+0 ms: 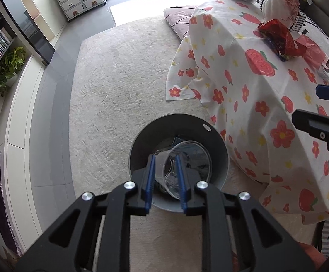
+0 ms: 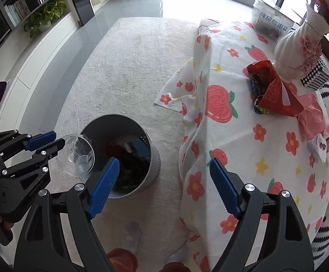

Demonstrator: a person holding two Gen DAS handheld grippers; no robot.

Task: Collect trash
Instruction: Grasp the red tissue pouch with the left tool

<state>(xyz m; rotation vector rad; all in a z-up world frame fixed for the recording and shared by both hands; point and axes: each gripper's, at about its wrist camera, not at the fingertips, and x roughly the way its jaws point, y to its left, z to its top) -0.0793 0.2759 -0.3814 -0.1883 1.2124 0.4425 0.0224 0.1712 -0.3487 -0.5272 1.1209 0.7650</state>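
Overhead, one clear cup hangs above one grey bin, left gripper fingers loosened, right gripper fingers apart.

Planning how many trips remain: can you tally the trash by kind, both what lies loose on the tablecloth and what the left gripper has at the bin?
Clear plastic cup, at the left gripper, over the grey bin: 1
Red crumpled wrapper on the tablecloth: 1
Pink plastic bag: 1
Small white torn packet: 1
Total: 4
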